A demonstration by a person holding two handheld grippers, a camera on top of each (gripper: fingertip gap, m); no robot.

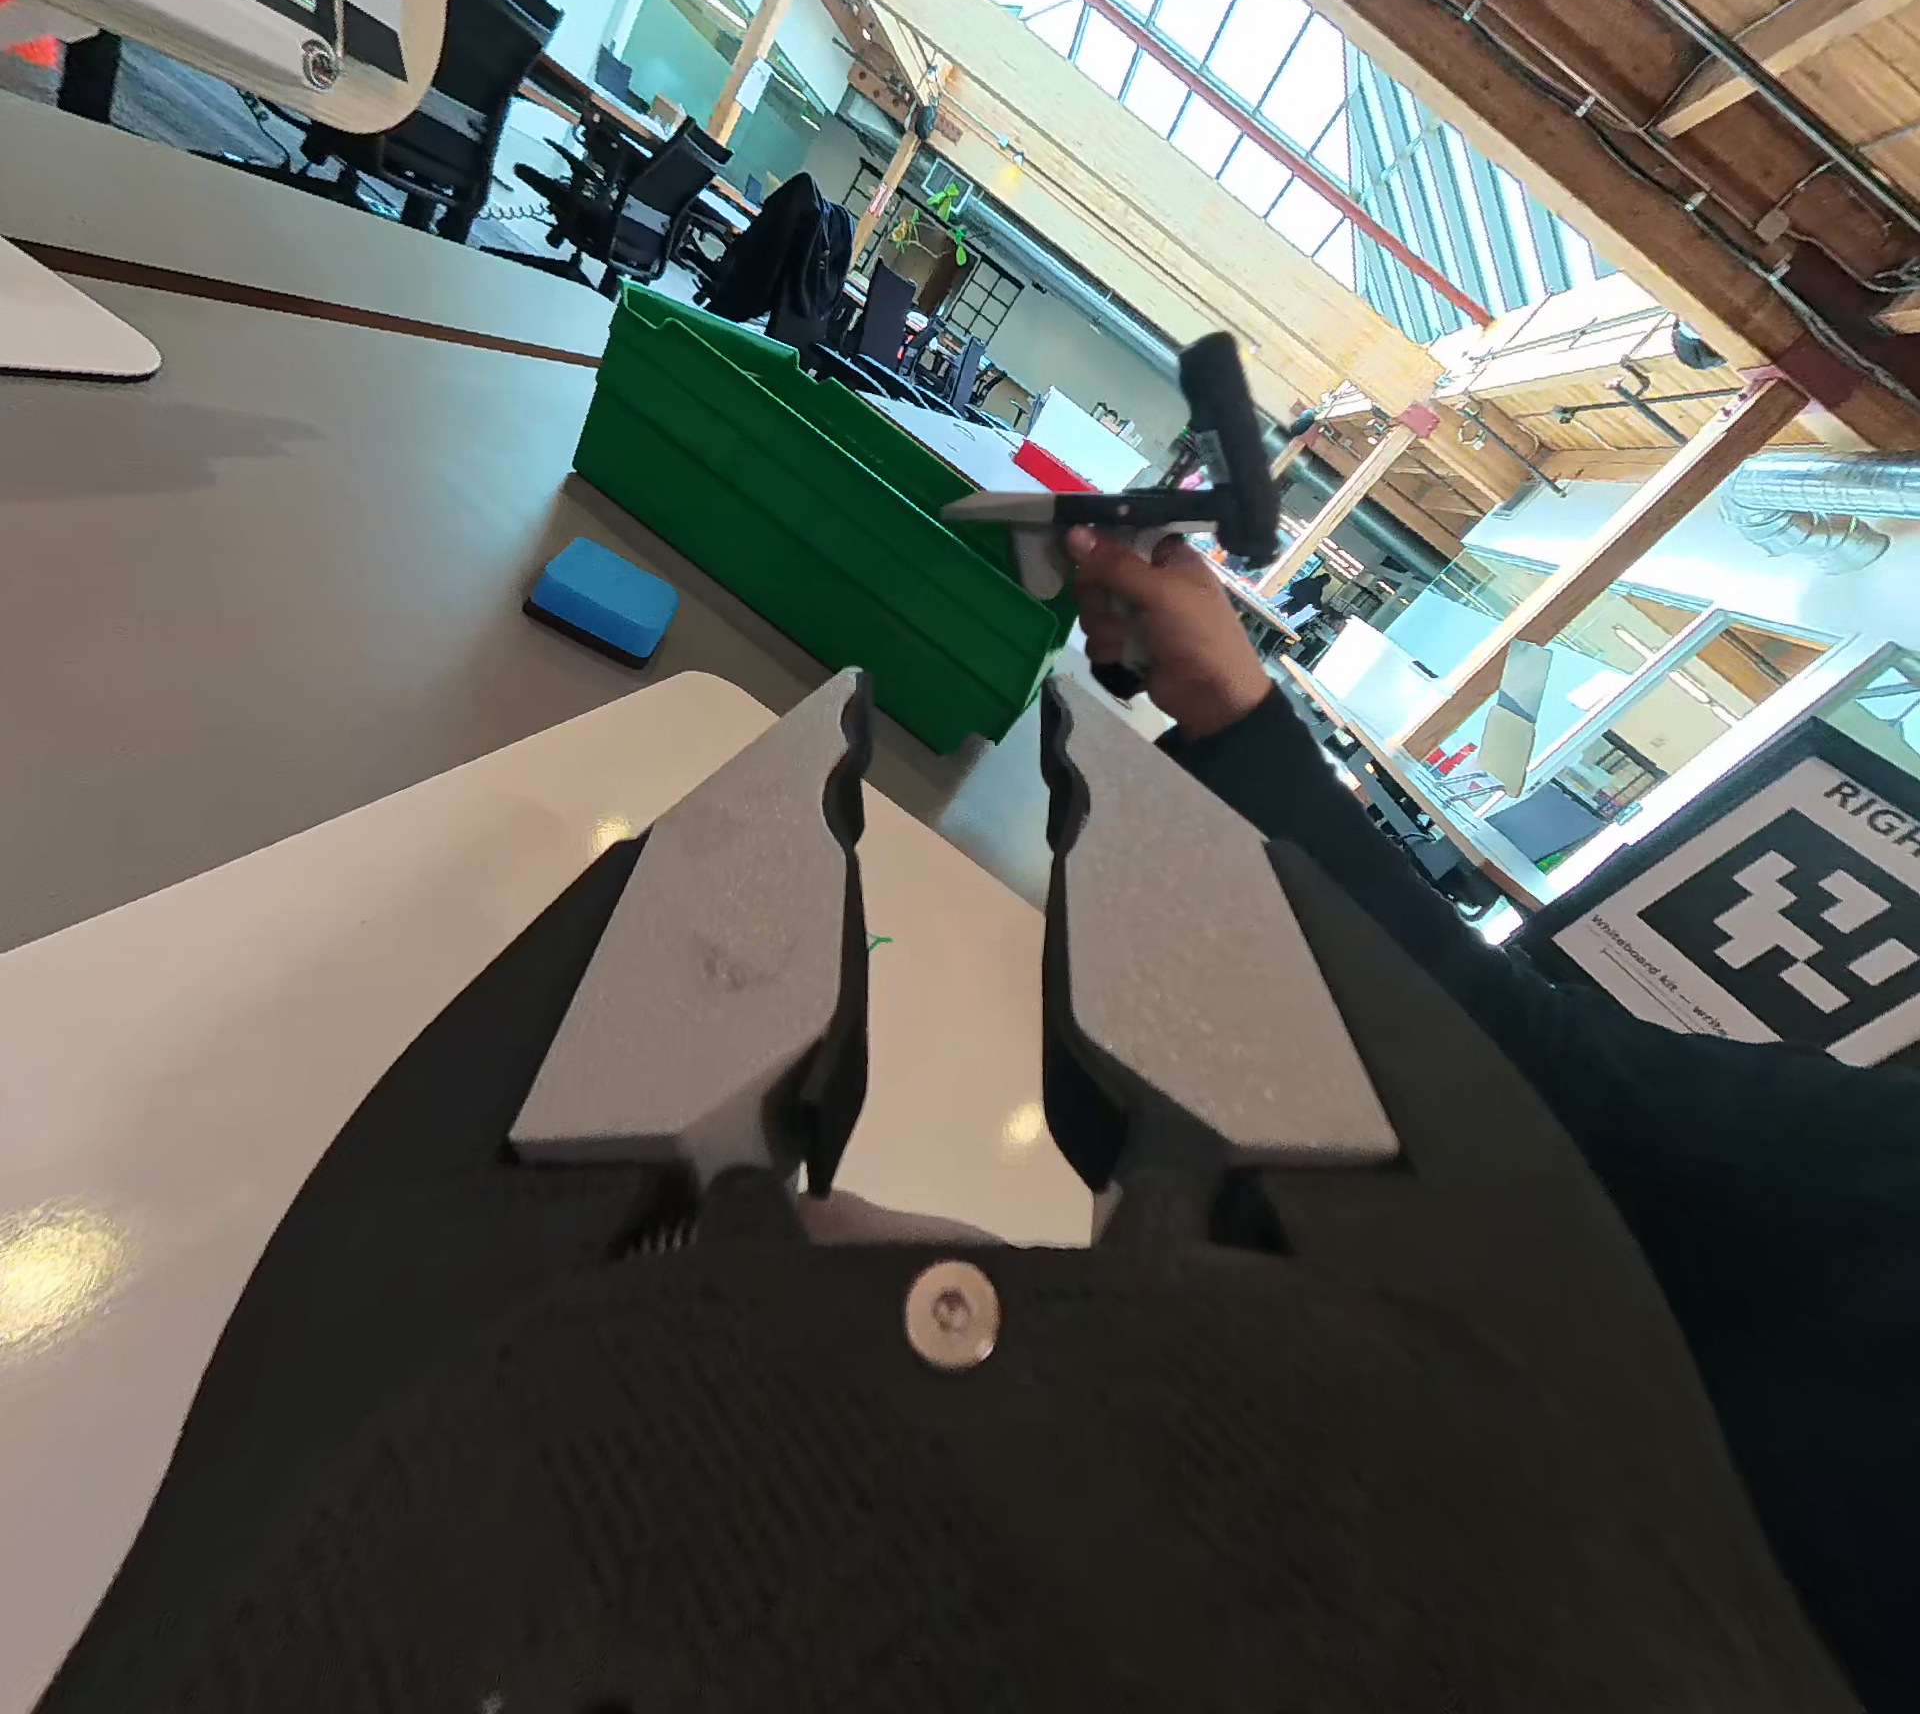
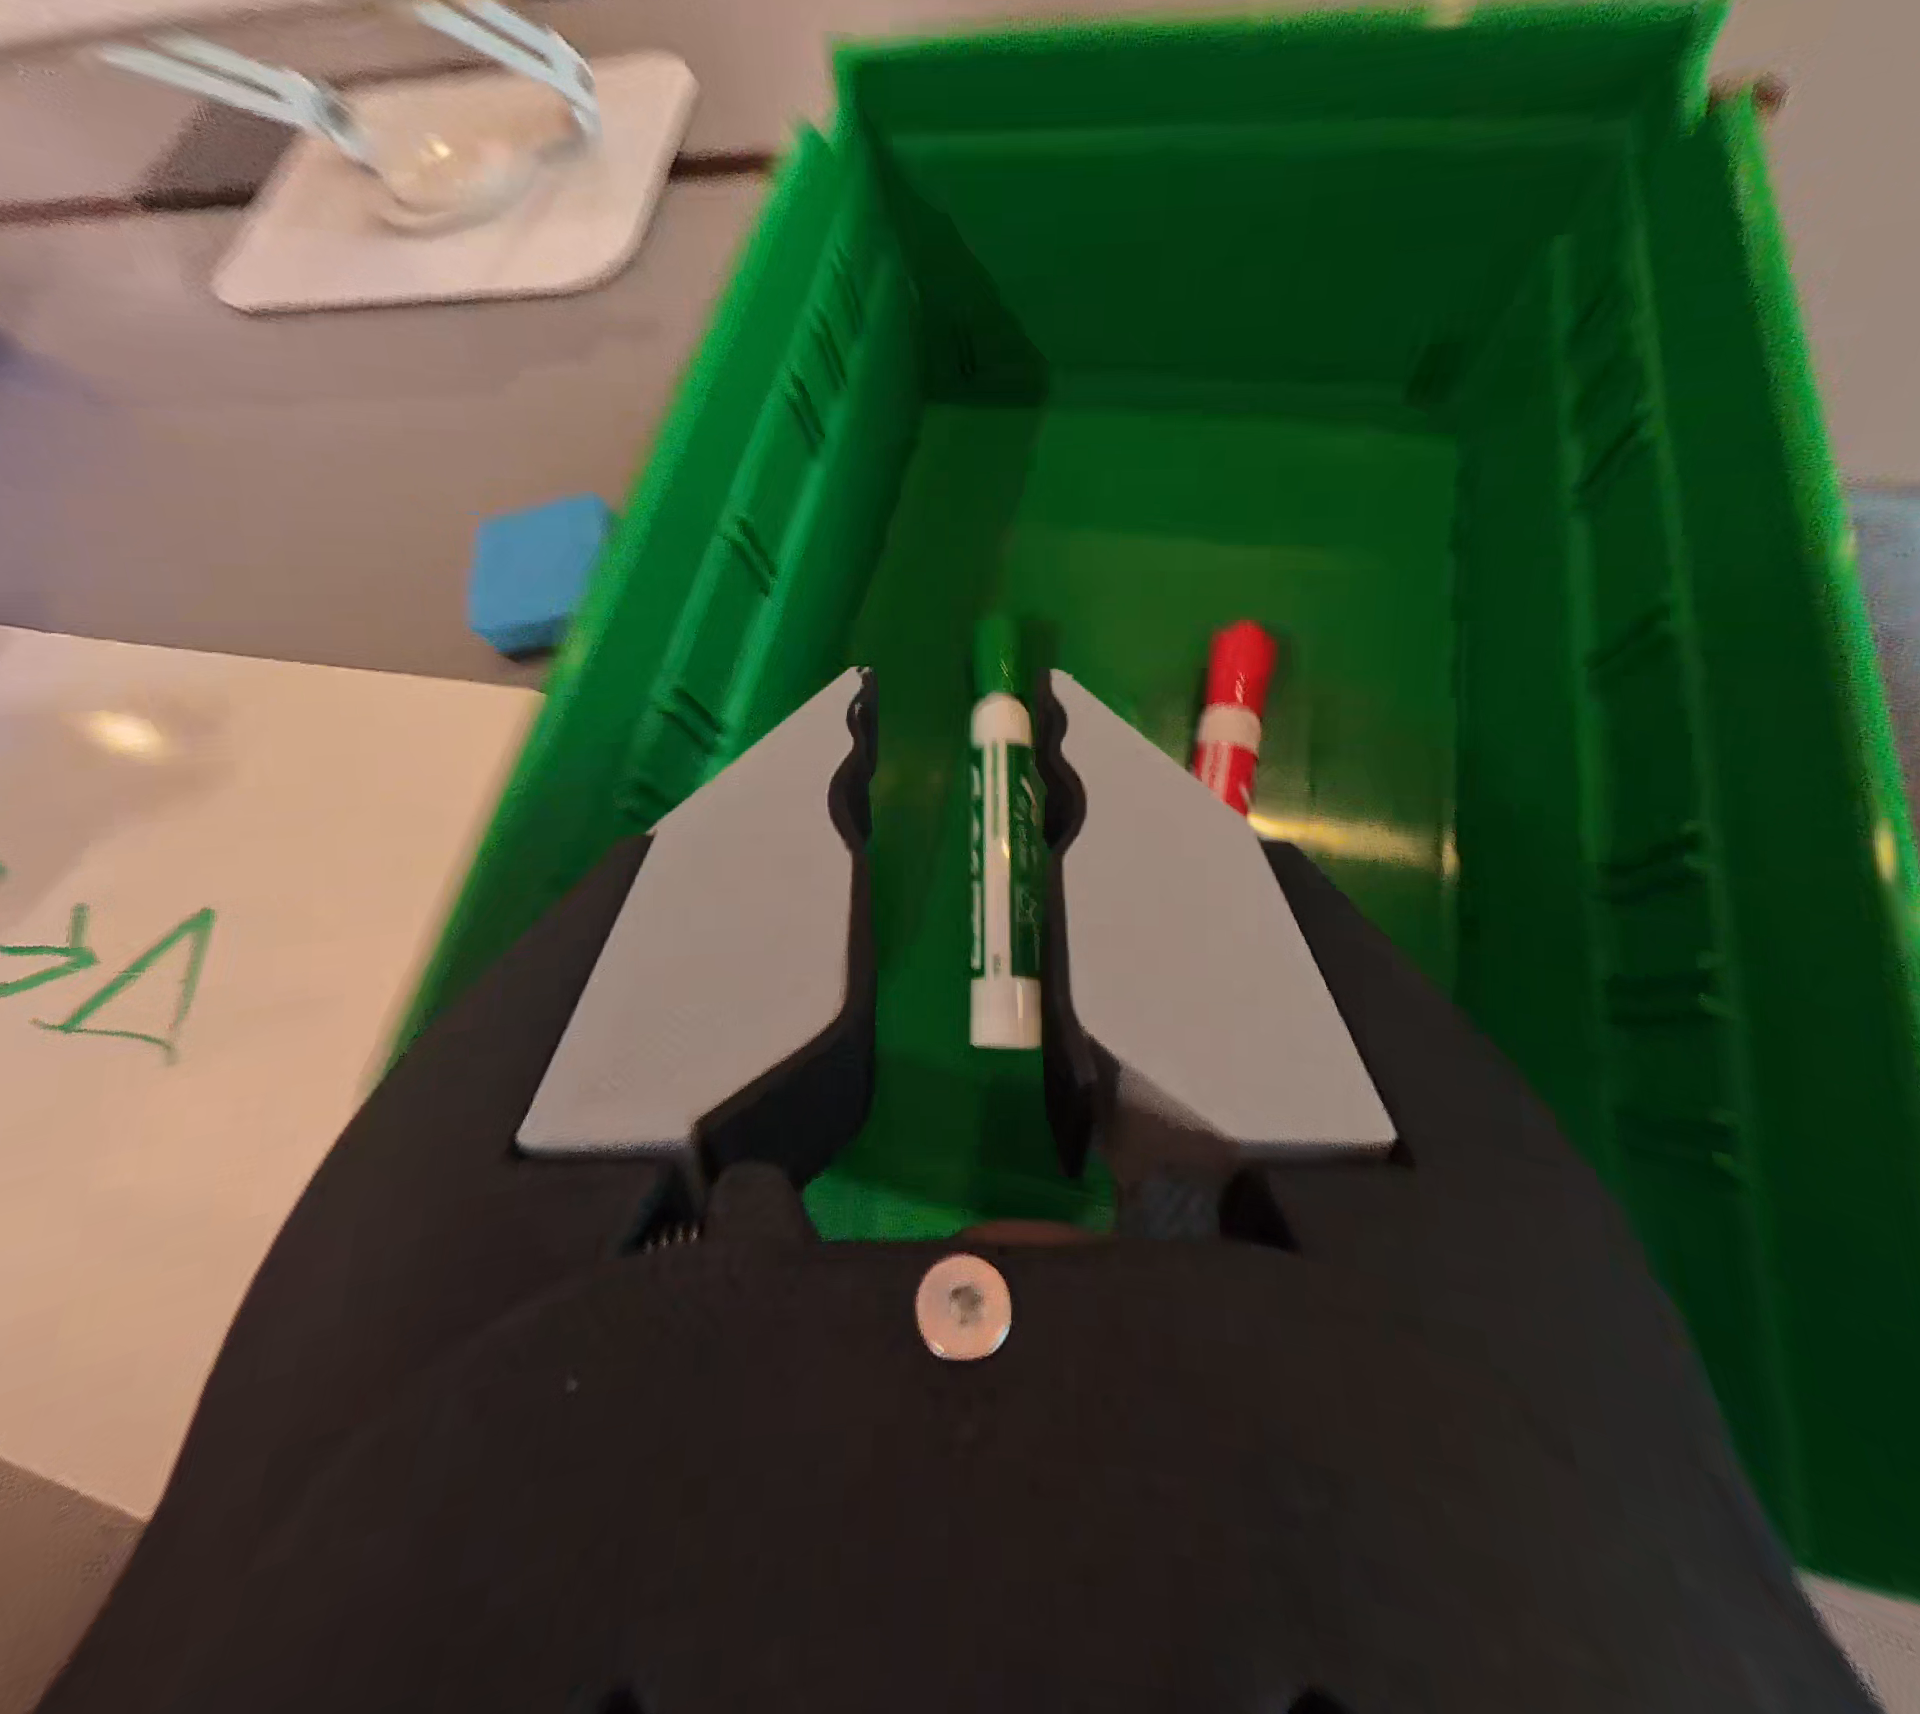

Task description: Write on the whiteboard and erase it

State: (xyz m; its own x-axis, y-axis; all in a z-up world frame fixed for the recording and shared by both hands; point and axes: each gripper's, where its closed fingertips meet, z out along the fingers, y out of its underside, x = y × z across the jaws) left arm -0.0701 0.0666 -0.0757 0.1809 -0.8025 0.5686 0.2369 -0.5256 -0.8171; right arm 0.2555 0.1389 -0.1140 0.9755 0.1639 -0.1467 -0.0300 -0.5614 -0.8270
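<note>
Hanging above the bin (image 2: 1195, 262), the right gripper (image 2: 961, 688) has its jaws spread, and the green marker (image 2: 1003, 843) shows in the gap between its fingers (image 2: 1174, 916). Whether the fingers touch the marker I cannot tell; the picture is blurred. The marker lies on the bin floor, cap toward the top of the frame. Just right of it lies a red marker (image 2: 1236, 719), partly hidden by the right finger. Left of the bin, at mid-left of the frame, a blue eraser (image 2: 540, 573) sits on the tabletop (image 2: 312, 438). The whiteboard (image 2: 260, 833) fills the lower left, with green strokes near its left edge. In the upper left stands a white stand base (image 2: 582, 230).

In the left wrist view the left gripper (image 1: 951, 698) sits at the frame's centre, jaws spread and holding nothing. Beneath it the whiteboard (image 1: 312, 937) stretches to the lower left, a small green mark showing between the fingers. Beyond the fingertips stands the bin (image 1: 779, 501), with the eraser (image 1: 603, 599) just left of it on the tabletop (image 1: 260, 469). At centre right a hand (image 1: 1174, 625) holds the right gripper (image 1: 1122, 511) over the bin's near end. A black sleeve (image 1: 1455, 937) runs from it to the lower right. A black-and-white marker card (image 1: 1787, 916) stands at the right edge.
</note>
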